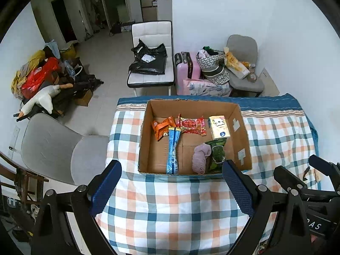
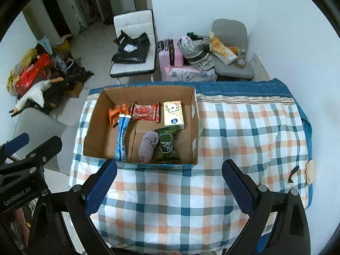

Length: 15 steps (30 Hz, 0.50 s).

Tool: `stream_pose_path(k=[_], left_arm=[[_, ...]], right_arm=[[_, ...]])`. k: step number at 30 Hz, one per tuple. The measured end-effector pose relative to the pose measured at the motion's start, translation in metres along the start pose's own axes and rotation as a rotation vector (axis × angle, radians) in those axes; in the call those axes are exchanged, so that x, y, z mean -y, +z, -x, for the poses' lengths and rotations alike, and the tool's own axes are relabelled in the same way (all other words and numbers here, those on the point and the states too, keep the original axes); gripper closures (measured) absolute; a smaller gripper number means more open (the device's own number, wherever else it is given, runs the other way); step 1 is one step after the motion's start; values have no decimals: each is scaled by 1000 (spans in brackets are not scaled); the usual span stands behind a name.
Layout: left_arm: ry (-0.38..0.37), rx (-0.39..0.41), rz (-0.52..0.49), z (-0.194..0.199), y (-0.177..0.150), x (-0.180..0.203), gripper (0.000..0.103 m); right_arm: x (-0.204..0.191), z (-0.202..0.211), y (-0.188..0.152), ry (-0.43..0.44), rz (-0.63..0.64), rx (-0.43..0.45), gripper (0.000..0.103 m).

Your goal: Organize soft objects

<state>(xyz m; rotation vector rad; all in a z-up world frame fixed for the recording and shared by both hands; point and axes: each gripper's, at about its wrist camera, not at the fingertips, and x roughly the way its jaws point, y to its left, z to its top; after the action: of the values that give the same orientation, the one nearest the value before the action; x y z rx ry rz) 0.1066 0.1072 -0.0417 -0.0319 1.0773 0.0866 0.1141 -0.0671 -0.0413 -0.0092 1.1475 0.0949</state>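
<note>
Checked cloth covers the table (image 2: 170,201); our box (image 2: 93,127) there holds a sock (image 2: 146,146) and packets. Both grippers (image 1: 172,182) (image 2: 170,182) hover apart, empty. We judge the sock light, limp; pinch its middle.

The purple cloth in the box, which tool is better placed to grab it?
Left, probably. The purple cloth lies almost straight ahead of the open left tool, while the cardboard box sits left of the open right tool.

Both wrist views, seemingly high, facing down onto one shared cardboard box (image 1: 242,131).
</note>
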Motion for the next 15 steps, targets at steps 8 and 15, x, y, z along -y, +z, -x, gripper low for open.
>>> stream_pose_path(k=[8,15], left_arm=[[-14,36,-1,37,-9,4,6],[-9,63,-1,52,-14,5,6]], right_arm=[[3,46,-11,0,-9,64,2],[7,68,-15,-14,-17,91,2]])
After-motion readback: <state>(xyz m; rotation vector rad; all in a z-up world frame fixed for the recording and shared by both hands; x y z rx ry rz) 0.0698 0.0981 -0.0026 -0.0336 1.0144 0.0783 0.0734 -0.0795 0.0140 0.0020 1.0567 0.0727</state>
